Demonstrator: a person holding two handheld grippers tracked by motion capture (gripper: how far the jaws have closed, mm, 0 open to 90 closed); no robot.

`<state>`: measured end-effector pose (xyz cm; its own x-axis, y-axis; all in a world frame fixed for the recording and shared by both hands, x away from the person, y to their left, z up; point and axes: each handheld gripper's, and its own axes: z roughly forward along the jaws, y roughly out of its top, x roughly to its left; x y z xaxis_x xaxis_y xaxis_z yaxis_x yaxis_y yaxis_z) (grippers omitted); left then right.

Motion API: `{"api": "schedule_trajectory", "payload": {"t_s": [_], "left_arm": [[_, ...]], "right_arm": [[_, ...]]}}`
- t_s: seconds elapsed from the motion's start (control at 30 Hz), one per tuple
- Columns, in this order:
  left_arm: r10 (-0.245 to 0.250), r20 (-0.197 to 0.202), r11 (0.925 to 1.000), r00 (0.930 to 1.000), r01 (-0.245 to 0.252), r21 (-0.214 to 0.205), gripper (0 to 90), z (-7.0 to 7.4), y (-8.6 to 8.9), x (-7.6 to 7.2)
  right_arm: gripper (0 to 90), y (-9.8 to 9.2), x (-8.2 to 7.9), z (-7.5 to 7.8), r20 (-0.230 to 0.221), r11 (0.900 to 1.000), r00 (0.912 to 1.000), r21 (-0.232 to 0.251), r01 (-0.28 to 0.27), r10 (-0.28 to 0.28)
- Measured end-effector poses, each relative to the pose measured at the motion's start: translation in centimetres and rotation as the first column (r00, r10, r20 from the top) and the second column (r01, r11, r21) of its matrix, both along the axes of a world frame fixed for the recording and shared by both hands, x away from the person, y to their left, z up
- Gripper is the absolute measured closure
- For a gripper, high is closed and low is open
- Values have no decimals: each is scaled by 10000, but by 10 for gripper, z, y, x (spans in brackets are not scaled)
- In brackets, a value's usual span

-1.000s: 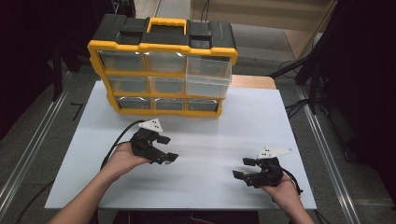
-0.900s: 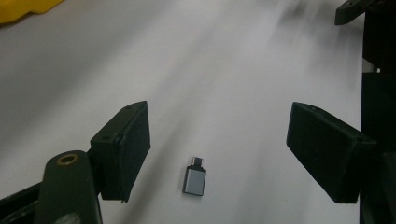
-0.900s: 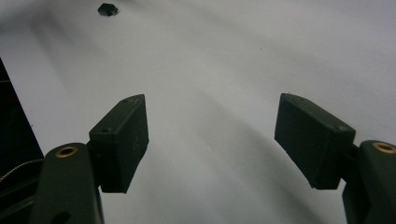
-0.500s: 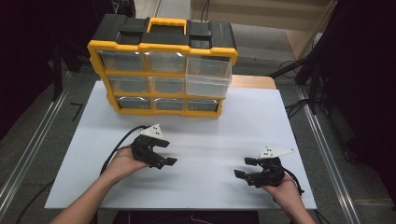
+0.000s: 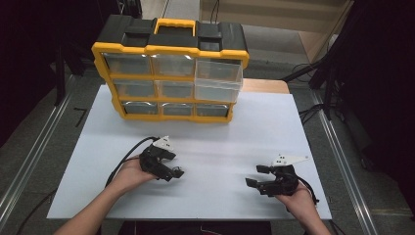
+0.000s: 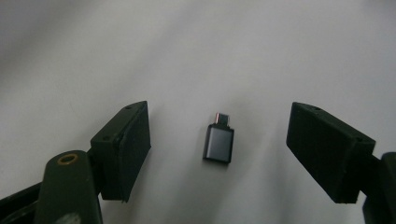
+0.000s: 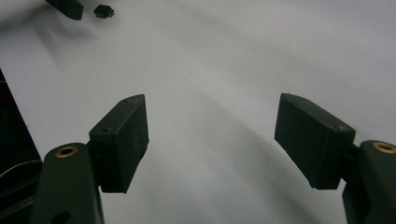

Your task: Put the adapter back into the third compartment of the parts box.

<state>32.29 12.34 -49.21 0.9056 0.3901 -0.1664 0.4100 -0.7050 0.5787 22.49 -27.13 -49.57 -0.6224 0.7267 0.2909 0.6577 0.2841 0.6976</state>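
A small dark grey USB adapter [image 6: 218,143] lies flat on the white table [image 5: 215,132], its metal plug pointing away from me. My left gripper [image 6: 217,108] is open, one jaw on each side of the adapter and neither touching it. In the high view the left gripper [image 5: 172,165] sits at the front left of the table, held by a hand. The right gripper [image 5: 254,176] rests open at the front right, with nothing between its jaws [image 7: 210,100]. Far off in the right gripper view I see the adapter [image 7: 103,10] again.
A yellow and black drawer organizer [image 5: 169,49] with clear drawers stands at the back of the table. Its right middle drawer [image 5: 218,82] is pulled out. A black cable [image 5: 128,155] trails from the left gripper. Metal rails run along both table sides.
The left gripper has shifted slightly toward the table's front edge. The right gripper has stayed in place.
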Motion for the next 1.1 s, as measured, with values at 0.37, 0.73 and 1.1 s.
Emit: {"api": "schedule_trajectory", "payload": {"t_s": [0.37, 0.73, 1.1], "left_arm": [[17, 422, 10000, 9991, -17, -4, 280, -3, 1, -1], [-148, 1015, 9995, 9947, 118, 304, 582, -2, 4, -5], [-91, 491, 9998, 9988, 82, 191, 778, -1, 5, -3]], "right_arm": [[240, -1, 0, 0, -4, 10000, 10000, -36, 41, -41], [240, 0, 0, 0, -36, 9999, 10000, -59, 87, -88], [240, 0, 0, 0, -42, 9999, 10000, -104, 60, -60]]}}
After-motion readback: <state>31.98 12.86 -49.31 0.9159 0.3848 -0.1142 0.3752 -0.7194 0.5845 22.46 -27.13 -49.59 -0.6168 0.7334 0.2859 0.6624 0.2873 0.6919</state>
